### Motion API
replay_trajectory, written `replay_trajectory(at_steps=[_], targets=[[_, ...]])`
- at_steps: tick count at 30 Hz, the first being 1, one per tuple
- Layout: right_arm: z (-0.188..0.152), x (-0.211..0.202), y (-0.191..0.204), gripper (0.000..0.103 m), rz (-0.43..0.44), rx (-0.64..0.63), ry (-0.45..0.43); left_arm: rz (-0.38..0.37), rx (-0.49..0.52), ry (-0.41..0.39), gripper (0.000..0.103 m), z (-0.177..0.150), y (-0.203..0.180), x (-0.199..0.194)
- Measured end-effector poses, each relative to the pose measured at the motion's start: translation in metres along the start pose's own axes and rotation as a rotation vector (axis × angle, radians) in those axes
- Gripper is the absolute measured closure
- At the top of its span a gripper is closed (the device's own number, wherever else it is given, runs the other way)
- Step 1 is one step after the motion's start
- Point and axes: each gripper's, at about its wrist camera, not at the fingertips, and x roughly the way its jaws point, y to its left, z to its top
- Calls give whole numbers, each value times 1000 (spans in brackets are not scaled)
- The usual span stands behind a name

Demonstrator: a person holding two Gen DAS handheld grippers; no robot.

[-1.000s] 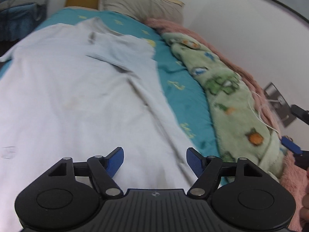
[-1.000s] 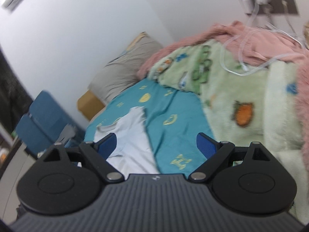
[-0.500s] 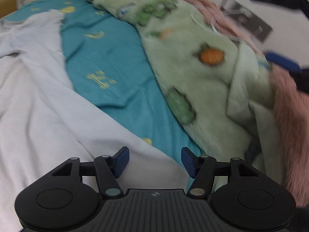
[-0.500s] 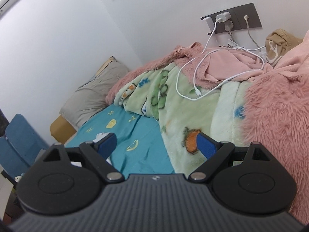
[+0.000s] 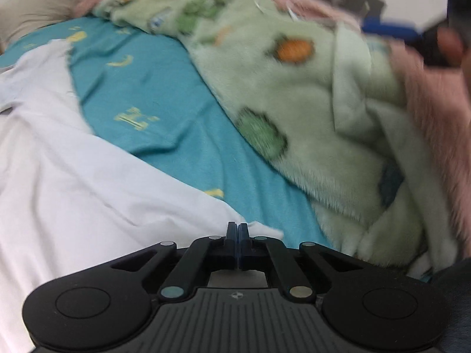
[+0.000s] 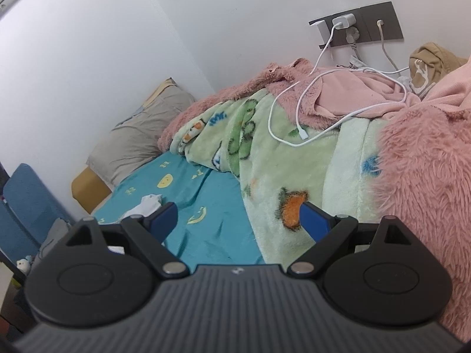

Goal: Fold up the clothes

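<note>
Blue pads meet flush on the left gripper (image 5: 238, 229), its 2 jaws pressed together at the near corner of the white garment (image 5: 88, 194); the cloth edge sits right at the tips, and they look pinched on it, though the contact itself is hidden behind the fingers. That garment is thin, smooth cotton, softly creased, spread over the left half of the teal sheet (image 5: 164, 111), which carries small yellow prints. Beyond lies a plush green blanket (image 5: 309, 94) with cartoon patches, and a shaggy pink blanket (image 5: 435, 111) at the far right, blurred.

On the right gripper (image 6: 238, 220) the jaws stand wide apart, holding and touching nothing, raised over the sheet and the green blanket's edge. Only a crumpled bit of the garment (image 6: 148, 203) shows past its left finger. A white cable (image 6: 297, 108) loops across the blankets from a dark wall socket (image 6: 356, 26). A grey pillow (image 6: 138, 144) leans at the bed's head.
</note>
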Motion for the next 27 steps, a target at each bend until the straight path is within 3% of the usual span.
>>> replay_trajectory(at_steps=[3, 10, 14, 18, 21, 23, 25, 27], targets=[[0, -5, 2, 12, 55, 6, -21, -4, -81, -73, 103, -2, 18, -36], [-3, -15, 25, 12, 155, -60, -30, -94, -398, -203, 103, -42, 87, -136], [-11, -8, 45, 12, 172, -133, 50, -73, -575, -152, 103, -80, 126, -154], [-25, 0, 67, 12, 123, -217, 142, -23, -657, -27, 103, -100, 146, -142], [-35, -2, 80, 12, 135, -236, 188, -62, -740, -27, 87, -101, 163, -145], [-40, -5, 88, 12, 149, -243, 194, -85, -796, -55, 59, -93, 178, -148], [-46, -4, 97, 12, 157, -262, 198, -94, -831, -78, 49, -77, 194, -146], [-51, 4, 105, 12, 160, -271, 210, -76, -833, -105, 45, -56, 215, -137]])
